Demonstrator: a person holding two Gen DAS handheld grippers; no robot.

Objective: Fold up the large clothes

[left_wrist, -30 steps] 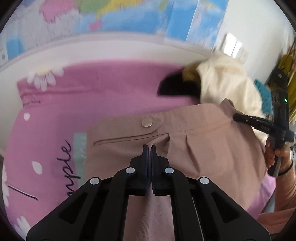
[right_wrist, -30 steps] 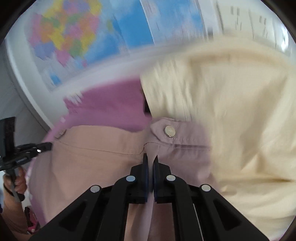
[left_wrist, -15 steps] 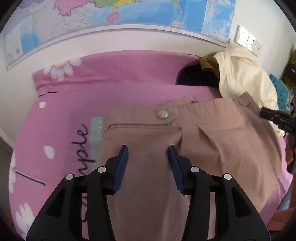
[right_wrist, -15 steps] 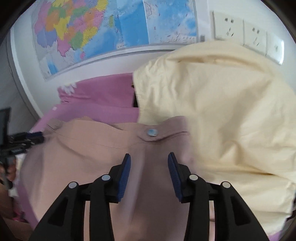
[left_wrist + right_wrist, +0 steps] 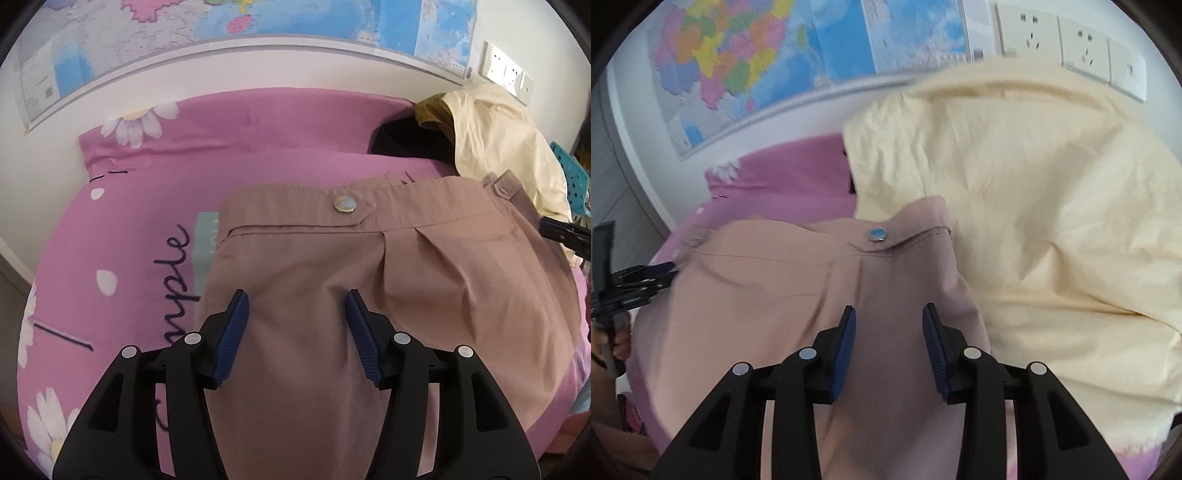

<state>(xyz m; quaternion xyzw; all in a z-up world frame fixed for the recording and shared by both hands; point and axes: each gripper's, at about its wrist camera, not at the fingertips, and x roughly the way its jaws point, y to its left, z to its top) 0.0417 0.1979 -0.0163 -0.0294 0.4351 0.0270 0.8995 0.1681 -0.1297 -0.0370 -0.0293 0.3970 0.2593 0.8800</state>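
Left wrist view: the left gripper (image 5: 297, 306) hangs over the tan trousers (image 5: 424, 288), its blue pads spread with cloth under the gap but not pinched; the jaws have just been opening. The trousers lie across the middle of the pink bedsheet (image 5: 155, 206), waistband towards the wall, a metal button (image 5: 343, 204) on the band. Their lower part is cut off by the frame bottom and hidden behind the gripper body. At the sheet's far right corner a cream garment (image 5: 506, 147) is heaped over something black (image 5: 402, 142) that is too covered to identify. Only the tip of the right gripper (image 5: 565, 236) pokes in from the right edge. A map (image 5: 258, 22) runs along the white wall, with sockets (image 5: 504, 72) to its right.

Right wrist view: the right gripper (image 5: 888, 319) has its pads parted above the trousers (image 5: 775, 288), gripping nothing; its jaws have just closed slightly. The cream garment (image 5: 1052, 221) fills the right half, blurred at its top edge, hiding most of the sheet (image 5: 790, 177). At the left edge, the left gripper (image 5: 639, 280) and the hand (image 5: 617, 339) holding it are partly cut off.
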